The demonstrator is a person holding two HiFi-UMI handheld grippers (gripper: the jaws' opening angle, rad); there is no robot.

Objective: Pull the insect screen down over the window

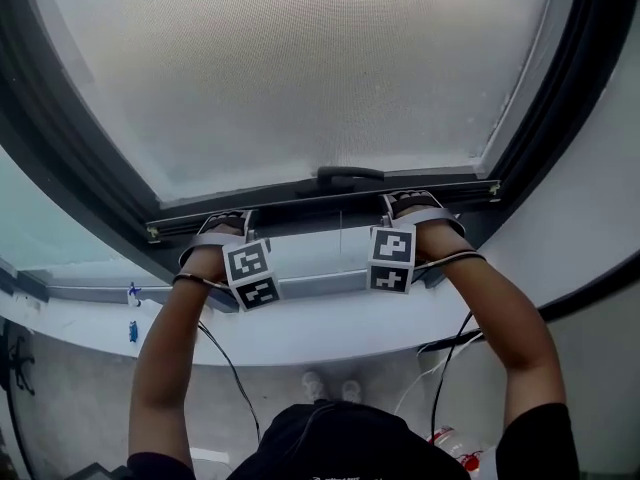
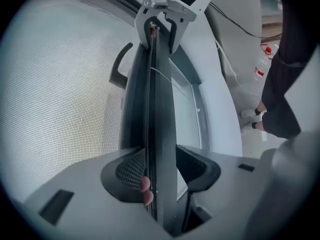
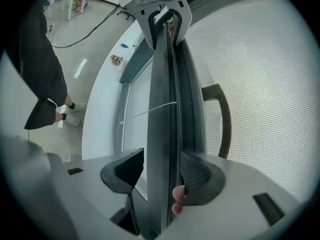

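Fingers [image 2: 127, 169] of both grippers [image 2: 160, 166] [image 3: 162, 171] clamp screen bar [image 1: 300, 200], flanking handle [image 1: 350, 175]

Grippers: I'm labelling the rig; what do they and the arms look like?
Both the left gripper and right gripper are light grey with dark textured pads, each carrying a cube of black-and-white square markers. Black cables trail from them. Short black sleeves.

Small blue items [image 1: 133, 331] on ledge [image 1: 300, 338]: too small to identify; window frame [image 1: 60, 158] cut off by picture edges.
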